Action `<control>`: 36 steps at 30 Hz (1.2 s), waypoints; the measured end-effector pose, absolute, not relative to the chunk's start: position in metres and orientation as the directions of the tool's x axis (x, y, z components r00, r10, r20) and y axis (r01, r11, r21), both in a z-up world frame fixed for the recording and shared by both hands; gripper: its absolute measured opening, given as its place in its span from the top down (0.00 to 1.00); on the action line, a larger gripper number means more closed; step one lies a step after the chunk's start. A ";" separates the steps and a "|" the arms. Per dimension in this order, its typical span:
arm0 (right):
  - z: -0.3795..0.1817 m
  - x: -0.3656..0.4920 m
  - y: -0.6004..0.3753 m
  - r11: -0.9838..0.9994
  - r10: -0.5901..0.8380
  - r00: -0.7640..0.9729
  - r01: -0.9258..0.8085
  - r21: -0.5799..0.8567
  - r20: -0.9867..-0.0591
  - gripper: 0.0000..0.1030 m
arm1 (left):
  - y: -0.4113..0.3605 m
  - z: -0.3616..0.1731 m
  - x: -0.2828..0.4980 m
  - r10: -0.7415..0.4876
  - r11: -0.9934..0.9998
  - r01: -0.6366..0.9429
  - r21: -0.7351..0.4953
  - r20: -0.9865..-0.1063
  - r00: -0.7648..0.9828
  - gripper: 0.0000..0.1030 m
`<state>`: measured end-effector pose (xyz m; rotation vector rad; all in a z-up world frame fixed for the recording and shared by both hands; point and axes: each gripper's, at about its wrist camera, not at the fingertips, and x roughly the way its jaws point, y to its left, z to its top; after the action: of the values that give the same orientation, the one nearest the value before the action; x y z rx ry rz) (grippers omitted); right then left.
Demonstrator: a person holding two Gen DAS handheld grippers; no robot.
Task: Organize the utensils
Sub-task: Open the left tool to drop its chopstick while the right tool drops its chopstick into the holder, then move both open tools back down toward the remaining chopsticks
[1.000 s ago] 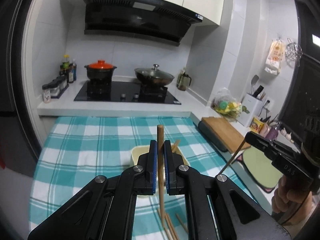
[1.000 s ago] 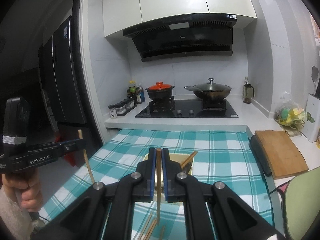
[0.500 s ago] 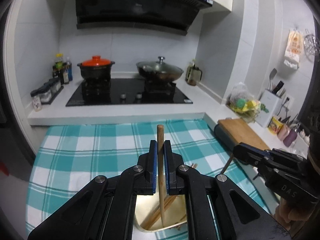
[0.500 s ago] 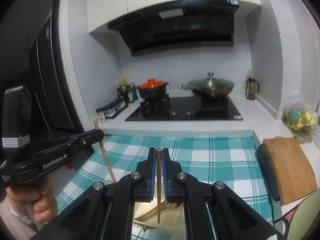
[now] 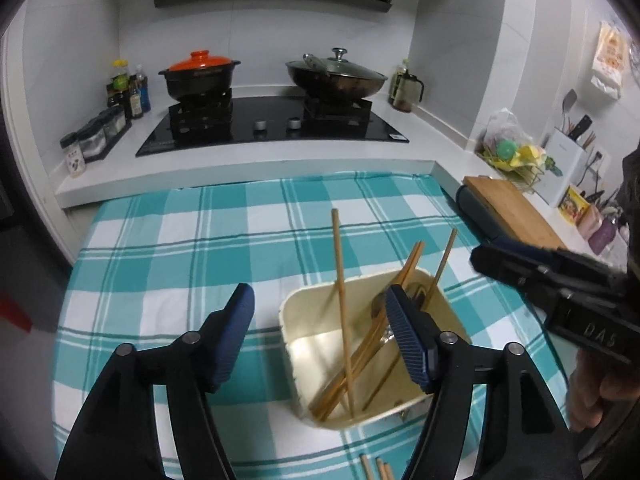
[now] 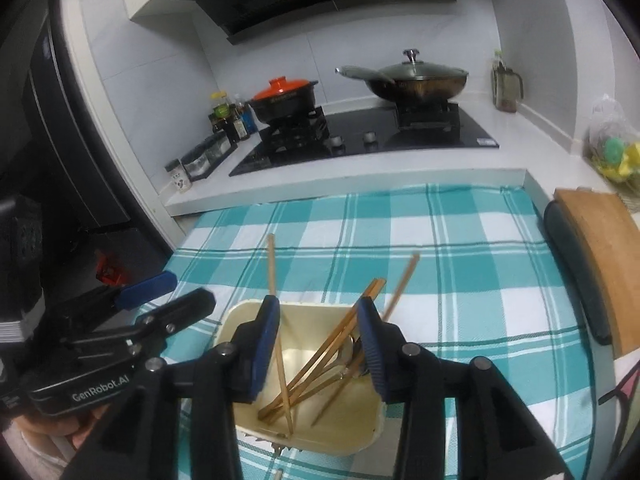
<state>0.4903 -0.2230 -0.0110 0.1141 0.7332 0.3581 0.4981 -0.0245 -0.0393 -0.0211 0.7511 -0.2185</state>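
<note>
A cream square container [image 5: 294, 326] [image 6: 236, 316] stands on the teal checked tablecloth. Several wooden chopsticks [image 5: 344, 320] [image 6: 320, 352] lean inside it, with a metal spoon [image 6: 348, 354] among them. My left gripper [image 5: 320, 338] is open just above the container, its right finger over the rim; it also shows at the left of the right wrist view [image 6: 160, 292]. My right gripper [image 6: 318, 342] is open above the container, empty; it shows at the right of the left wrist view [image 5: 520, 264]. More chopstick ends [image 5: 376, 468] lie on the cloth by the bottom edge.
Behind the tablecloth [image 5: 180, 240] a white counter holds a black hob with an orange-lidded pot [image 5: 200, 76] and a lidded wok [image 5: 336, 76]. Spice jars [image 5: 96, 136] stand at left. A wooden cutting board [image 5: 508, 208] [image 6: 600, 248] lies at the right edge.
Both grippers have opened and let go of their chopsticks, which now stand in the container. Both views have tilted down and moved closer to the container.
</note>
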 end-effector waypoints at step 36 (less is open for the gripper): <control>-0.165 0.115 -0.260 0.980 0.168 0.715 -0.194 0.038 -0.679 0.50 | -0.030 -0.171 0.188 -0.089 0.994 0.106 -0.027 -0.760 0.643 0.03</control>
<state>0.1155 -0.2601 -0.1654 -0.0372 0.7480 0.2003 0.1884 -0.0299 -0.1712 0.0212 0.8647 -0.1115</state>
